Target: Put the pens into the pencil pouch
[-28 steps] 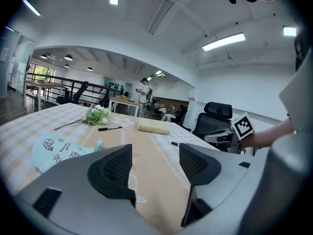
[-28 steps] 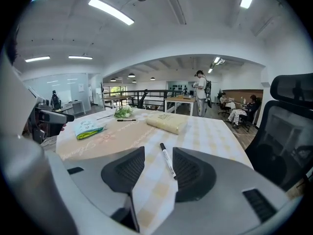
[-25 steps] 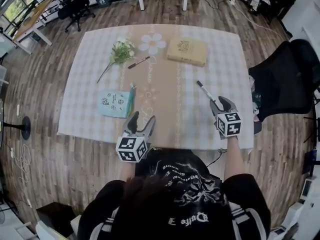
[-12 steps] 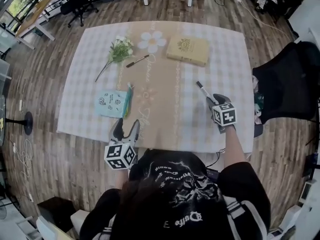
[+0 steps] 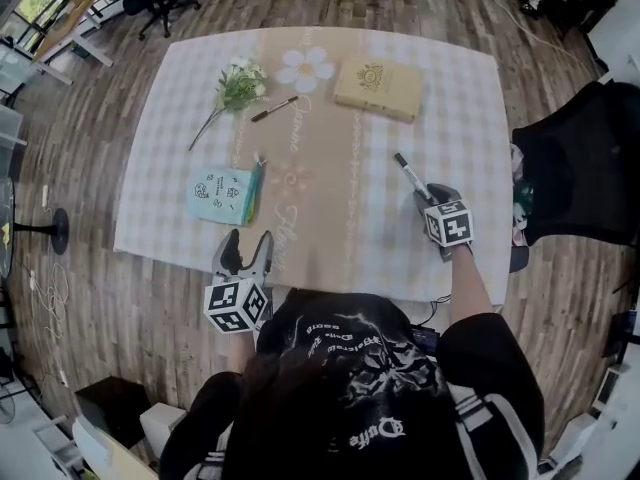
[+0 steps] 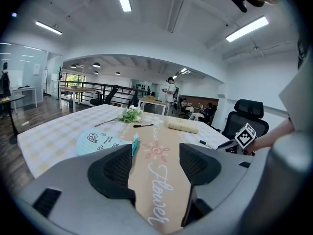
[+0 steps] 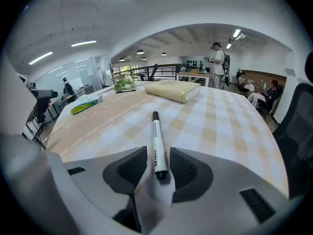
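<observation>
A white marker with a black cap (image 5: 408, 175) lies on the checked cloth at the right. My right gripper (image 5: 430, 196) is down at the marker's near end, which sits between the jaws (image 7: 157, 168). The jaws have just been closing, but a small gap still shows on each side of the marker (image 7: 156, 146). A black pen (image 5: 274, 109) lies at the far left by the flowers. The light-blue pencil pouch (image 5: 225, 195) lies left of centre with a green item at its right edge. My left gripper (image 5: 245, 246) hovers open and empty at the near table edge, just this side of the pouch (image 6: 98, 140).
A tan book (image 5: 378, 87) lies at the back centre-right and a flower sprig (image 5: 240, 86) at the back left. A beige runner (image 5: 320, 168) with a flower print crosses the table. A black office chair (image 5: 570, 168) stands close to the table's right edge.
My right gripper has sunk onto the marker's near end and its jaws have narrowed around it. My left gripper has drifted left, toward the near edge below the pouch.
</observation>
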A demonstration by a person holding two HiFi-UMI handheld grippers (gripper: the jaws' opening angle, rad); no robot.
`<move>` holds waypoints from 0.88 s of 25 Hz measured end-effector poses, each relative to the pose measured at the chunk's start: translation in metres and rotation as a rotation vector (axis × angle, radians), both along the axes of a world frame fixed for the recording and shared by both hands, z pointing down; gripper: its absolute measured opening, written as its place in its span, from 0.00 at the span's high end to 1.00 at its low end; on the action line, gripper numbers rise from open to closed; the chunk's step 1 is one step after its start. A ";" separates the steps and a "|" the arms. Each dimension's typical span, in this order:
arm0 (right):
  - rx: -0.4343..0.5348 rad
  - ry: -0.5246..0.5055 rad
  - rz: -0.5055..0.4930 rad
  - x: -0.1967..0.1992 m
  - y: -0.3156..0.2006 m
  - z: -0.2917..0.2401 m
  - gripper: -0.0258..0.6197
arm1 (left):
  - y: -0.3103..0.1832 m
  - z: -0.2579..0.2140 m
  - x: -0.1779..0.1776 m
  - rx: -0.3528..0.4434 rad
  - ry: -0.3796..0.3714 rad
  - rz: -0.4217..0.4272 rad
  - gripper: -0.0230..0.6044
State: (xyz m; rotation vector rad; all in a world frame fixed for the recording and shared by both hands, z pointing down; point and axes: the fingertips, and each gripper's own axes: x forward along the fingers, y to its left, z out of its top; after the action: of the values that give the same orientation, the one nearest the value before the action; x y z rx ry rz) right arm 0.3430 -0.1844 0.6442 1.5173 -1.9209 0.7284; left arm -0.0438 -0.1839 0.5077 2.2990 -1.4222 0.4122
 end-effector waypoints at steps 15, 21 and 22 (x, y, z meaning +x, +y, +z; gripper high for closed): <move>0.066 0.016 -0.005 0.000 0.001 -0.013 0.84 | 0.005 -0.004 -0.004 0.006 -0.003 -0.044 0.47; 0.145 -0.079 -0.030 -0.020 -0.004 -0.044 0.84 | 0.006 -0.006 -0.008 0.049 -0.057 -0.067 0.47; 0.152 -0.081 -0.044 -0.026 -0.003 -0.049 0.84 | 0.005 -0.007 -0.010 0.055 -0.075 -0.066 0.47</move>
State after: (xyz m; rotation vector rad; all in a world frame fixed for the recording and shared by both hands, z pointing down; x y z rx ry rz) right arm 0.3174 -0.1877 0.5957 1.5507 -2.1049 0.6457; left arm -0.0536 -0.1785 0.5010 2.2947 -1.5591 0.4490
